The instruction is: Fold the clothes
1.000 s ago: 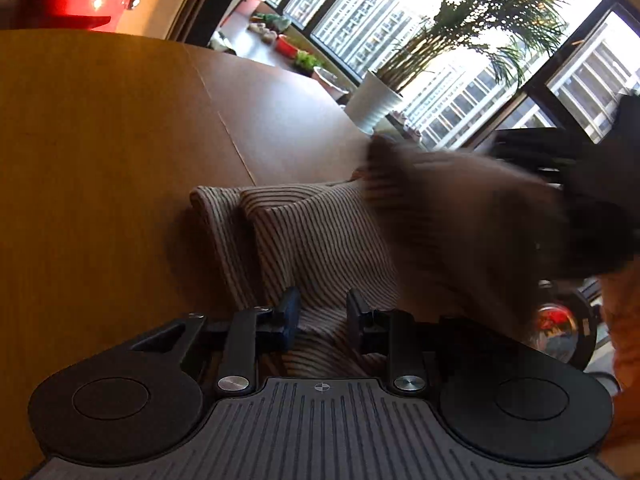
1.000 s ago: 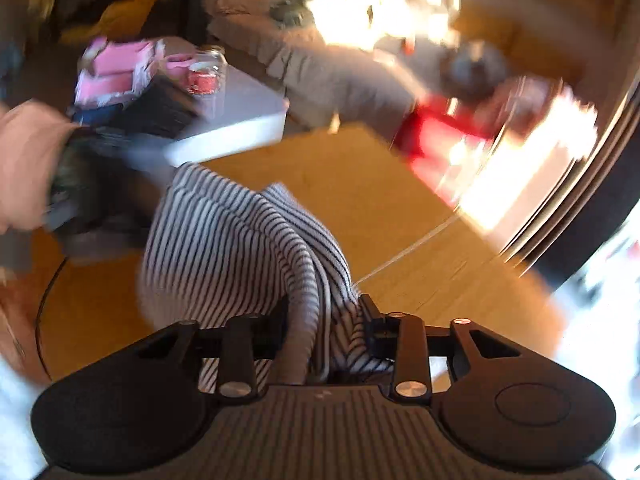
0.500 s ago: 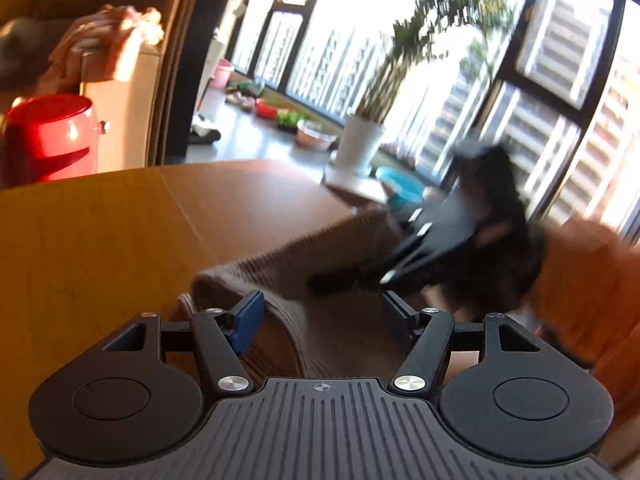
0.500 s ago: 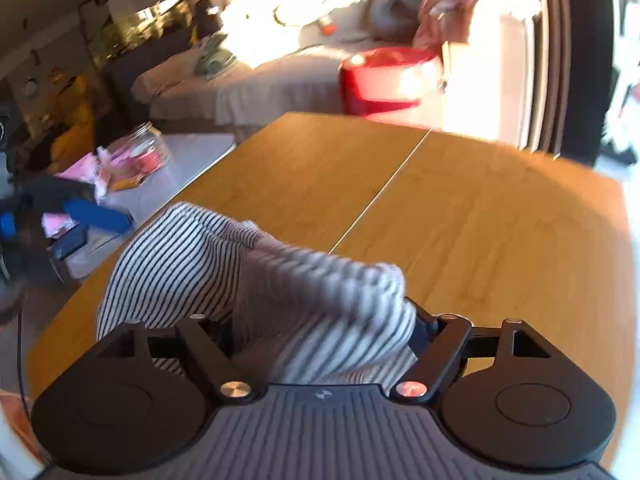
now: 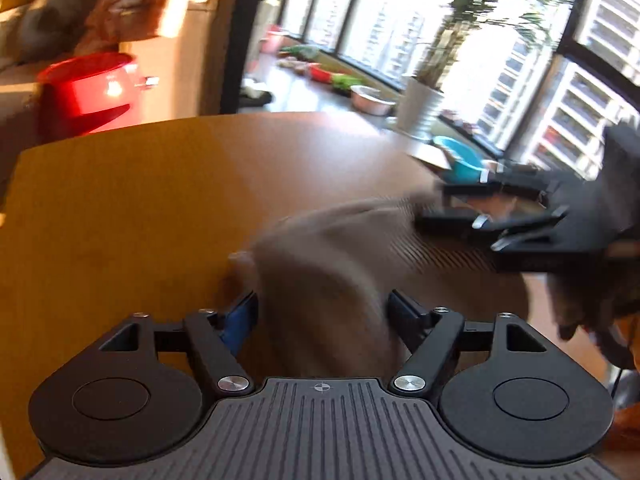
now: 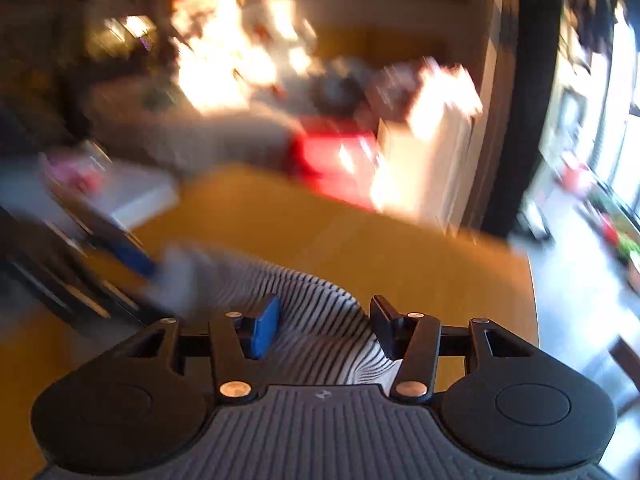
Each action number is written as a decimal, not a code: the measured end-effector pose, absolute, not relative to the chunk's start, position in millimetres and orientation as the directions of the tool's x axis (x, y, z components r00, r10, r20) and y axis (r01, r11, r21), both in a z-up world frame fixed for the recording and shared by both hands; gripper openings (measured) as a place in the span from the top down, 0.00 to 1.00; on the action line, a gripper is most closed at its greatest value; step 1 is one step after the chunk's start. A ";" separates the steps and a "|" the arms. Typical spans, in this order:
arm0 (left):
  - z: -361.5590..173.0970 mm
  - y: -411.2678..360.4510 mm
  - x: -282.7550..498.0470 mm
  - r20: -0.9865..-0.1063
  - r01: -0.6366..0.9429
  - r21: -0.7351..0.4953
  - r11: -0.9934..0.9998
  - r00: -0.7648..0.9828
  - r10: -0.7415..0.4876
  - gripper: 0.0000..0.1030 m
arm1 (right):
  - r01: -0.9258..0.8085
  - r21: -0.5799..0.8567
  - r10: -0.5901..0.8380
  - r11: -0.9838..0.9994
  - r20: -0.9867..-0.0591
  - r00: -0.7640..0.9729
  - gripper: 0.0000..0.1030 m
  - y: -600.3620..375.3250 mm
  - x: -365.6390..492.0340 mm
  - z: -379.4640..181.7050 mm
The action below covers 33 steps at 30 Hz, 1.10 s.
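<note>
Here, striped garment (image 6: 320, 332) bunched between the right gripper's (image 6: 325, 320) closing fingers (image 6: 264, 330).

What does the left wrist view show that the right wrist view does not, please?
Only the left wrist view shows the potted plant by the windows and the right gripper at the cloth's far edge. Only the right wrist view shows the grey sofa and the garment's stripes sharply. Both share the wooden table, the striped garment and the red pot.
</note>
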<state>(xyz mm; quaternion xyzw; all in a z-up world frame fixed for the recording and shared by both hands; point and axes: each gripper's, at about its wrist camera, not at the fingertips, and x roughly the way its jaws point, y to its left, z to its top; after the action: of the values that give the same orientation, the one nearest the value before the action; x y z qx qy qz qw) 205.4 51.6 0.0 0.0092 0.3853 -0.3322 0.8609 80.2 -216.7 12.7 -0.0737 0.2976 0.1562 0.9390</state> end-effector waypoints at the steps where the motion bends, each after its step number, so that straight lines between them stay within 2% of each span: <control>1: 2.0 60.1 205.5 -0.670 0.560 -0.238 0.793 0.497 -0.552 0.24 | -0.328 -0.010 0.262 0.945 -0.578 0.772 0.49 -220.3 83.3 10.9; 3: 12.9 76.1 201.3 -0.657 0.533 -0.226 0.815 0.534 -0.532 0.30 | -0.308 0.062 0.287 0.949 -0.570 0.770 0.48 -227.5 89.6 7.4; 5: 31.1 83.3 196.7 -0.616 0.542 -0.214 0.813 0.570 -0.543 0.33 | -0.309 0.064 0.289 0.949 -0.570 0.770 0.47 -227.5 90.5 5.8; 8: 57.9 74.8 189.7 -0.527 0.639 -0.217 0.738 0.560 -0.639 0.36 | -0.309 0.072 0.292 0.949 -0.574 0.765 0.45 -227.8 90.5 7.3; 10: 66.4 53.6 186.0 -0.502 0.724 -0.186 0.665 0.512 -0.697 0.36 | -0.304 0.082 0.294 0.949 -0.574 0.764 0.44 -228.6 89.0 7.1; 12: 60.5 24.4 188.7 -0.541 0.777 -0.128 0.617 0.467 -0.700 0.38 | -0.299 0.088 0.294 0.950 -0.575 0.763 0.44 -230.3 89.3 6.4; 16: 24.5 -13.7 212.4 -0.652 0.758 0.002 0.652 0.495 -0.574 0.45 | -0.272 0.073 0.262 0.959 -0.583 0.769 0.42 -228.6 85.5 16.8; 17: 17.6 -16.3 216.8 -0.657 0.750 0.013 0.661 0.505 -0.559 0.40 | -0.259 0.068 0.249 0.964 -0.585 0.772 0.36 -228.3 81.1 22.2; 19: 14.6 -13.6 220.7 -0.646 0.743 -0.018 0.669 0.502 -0.574 0.38 | -0.218 0.076 0.219 0.973 -0.596 0.772 0.30 -233.2 65.2 34.1; 21: 12.7 -11.2 222.1 -0.637 0.737 -0.035 0.675 0.504 -0.583 0.37 | -0.152 0.137 0.204 0.979 -0.611 0.765 0.19 -245.8 43.5 43.6; 22: 12.3 -10.4 221.5 -0.634 0.736 -0.035 0.677 0.507 -0.584 0.36 | -0.112 0.189 0.208 0.976 -0.627 0.751 0.18 -253.7 34.2 44.7; 25: 9.8 -2.9 226.6 -0.632 0.713 -0.083 0.697 0.503 -0.590 0.30 | -0.020 0.365 0.280 0.931 -0.675 0.683 0.18 -272.2 12.5 33.2; 27: 6.8 1.5 231.7 -0.632 0.691 -0.120 0.713 0.501 -0.591 0.24 | 0.014 0.468 0.353 0.884 -0.686 0.636 0.18 -273.0 4.5 19.0; 30: 2.3 7.7 234.9 -0.634 0.663 -0.163 0.731 0.497 -0.593 0.21 | 0.030 0.573 0.456 0.819 -0.682 0.572 0.20 -263.1 5.9 -2.9; 31: 2.1 9.8 234.7 -0.634 0.656 -0.176 0.734 0.494 -0.594 0.21 | 0.037 0.598 0.482 0.801 -0.679 0.553 0.23 -258.8 10.7 -9.6; 33: 1.4 14.9 234.5 -0.637 0.643 -0.190 0.742 0.494 -0.592 0.20 | 0.042 0.628 0.510 0.777 -0.668 0.541 0.42 -252.2 26.0 -16.3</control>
<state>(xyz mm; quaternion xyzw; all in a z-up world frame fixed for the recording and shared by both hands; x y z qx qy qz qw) 234.5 14.9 1.4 0.0366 0.3538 -0.3575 0.8635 26.0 -252.2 -16.3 0.3020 0.4573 0.1421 0.8243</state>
